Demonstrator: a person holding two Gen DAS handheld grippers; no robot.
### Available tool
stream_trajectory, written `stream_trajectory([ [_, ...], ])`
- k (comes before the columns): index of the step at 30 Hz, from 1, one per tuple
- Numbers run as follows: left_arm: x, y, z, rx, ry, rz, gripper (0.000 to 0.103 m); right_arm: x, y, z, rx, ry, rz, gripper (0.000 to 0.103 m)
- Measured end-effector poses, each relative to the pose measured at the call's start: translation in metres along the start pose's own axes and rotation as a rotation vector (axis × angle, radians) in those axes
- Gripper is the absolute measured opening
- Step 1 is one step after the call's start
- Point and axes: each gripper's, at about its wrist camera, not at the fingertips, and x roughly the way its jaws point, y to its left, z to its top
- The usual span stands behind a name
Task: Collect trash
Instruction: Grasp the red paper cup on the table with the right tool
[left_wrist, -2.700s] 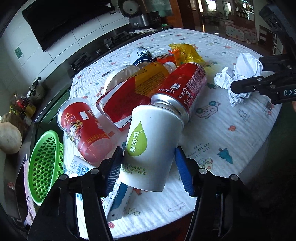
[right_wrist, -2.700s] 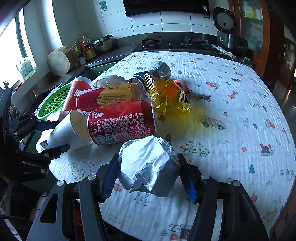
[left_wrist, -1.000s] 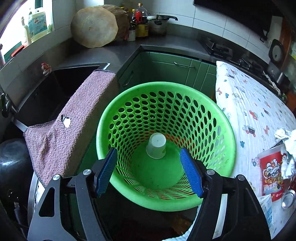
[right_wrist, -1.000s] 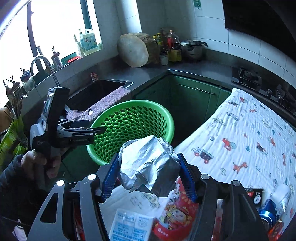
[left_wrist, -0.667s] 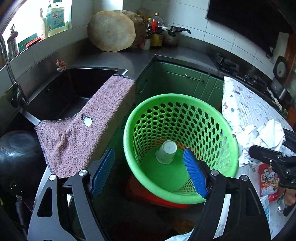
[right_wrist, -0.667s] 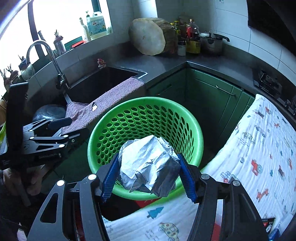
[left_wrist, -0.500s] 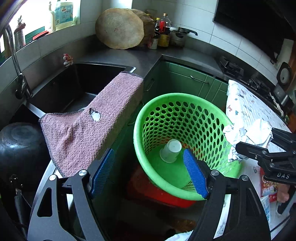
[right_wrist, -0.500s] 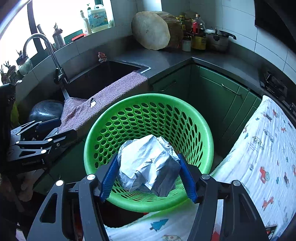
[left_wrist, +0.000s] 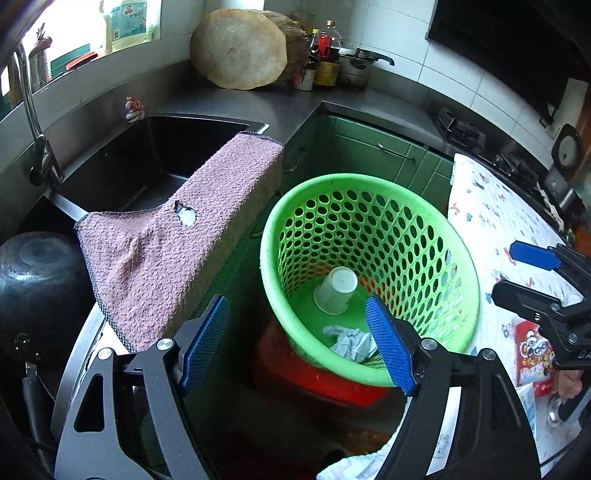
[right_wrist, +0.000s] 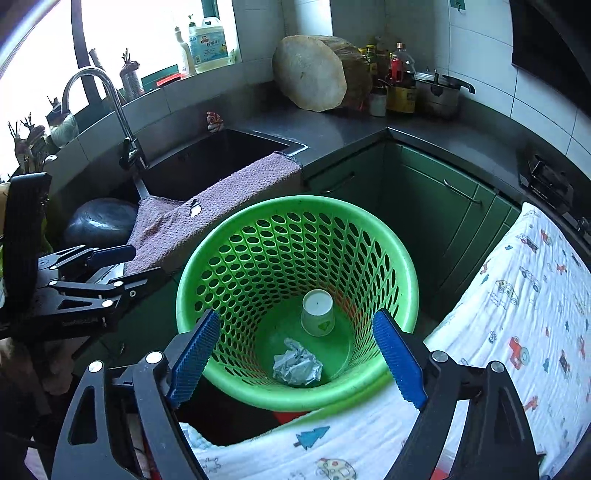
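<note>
A green perforated basket (right_wrist: 369, 236) (left_wrist: 443, 236) stands on the floor between the table and the sink counter. Inside it a white paper cup (right_wrist: 317, 312) (left_wrist: 335, 290) sits upside down, and a crumpled ball of paper (right_wrist: 297, 364) (left_wrist: 349, 342) lies on the bottom. My right gripper (right_wrist: 297, 360) hovers over the basket's near rim, its jaws opening with nothing between them. My left gripper (left_wrist: 295, 345) is open and empty, held over the gap between the basket and the counter. The right gripper also shows at the right edge of the left wrist view.
A pink towel (left_wrist: 177, 251) hangs over the edge of the dark sink (right_wrist: 207, 162). The table with a printed white cloth (right_wrist: 517, 302) lies to the right, with a red printed cup (left_wrist: 532, 350) on it. A red object (left_wrist: 321, 380) sits under the basket. Green cabinets (right_wrist: 443, 206) stand behind.
The right gripper's jaws spread and the crumpled ball dropped from them into the basket. The left gripper drew back slightly from the basket toward the sink counter.
</note>
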Motion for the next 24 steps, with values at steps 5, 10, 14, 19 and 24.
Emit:
stream_trajectory([
  [5, -0.006, -0.017, -0.003, 0.018, -0.003, -0.011, 0.081, -0.042, -0.005, -0.024, 0.021, -0.034, 0.014, 0.082],
  [10, -0.019, -0.037, -0.013, 0.030, -0.017, -0.024, 0.083, -0.078, -0.011, -0.057, 0.051, -0.050, 0.016, 0.082],
  [14, -0.030, -0.052, -0.023, 0.029, -0.023, -0.034, 0.083, -0.103, -0.015, -0.087, 0.060, -0.064, -0.017, 0.082],
  [19, -0.044, -0.068, -0.038, 0.028, -0.032, -0.045, 0.084, -0.122, -0.026, -0.118, 0.104, -0.072, -0.070, 0.082],
  [24, -0.054, -0.075, -0.052, 0.016, -0.043, -0.058, 0.084, -0.121, -0.044, -0.135, 0.169, -0.043, -0.107, 0.082],
])
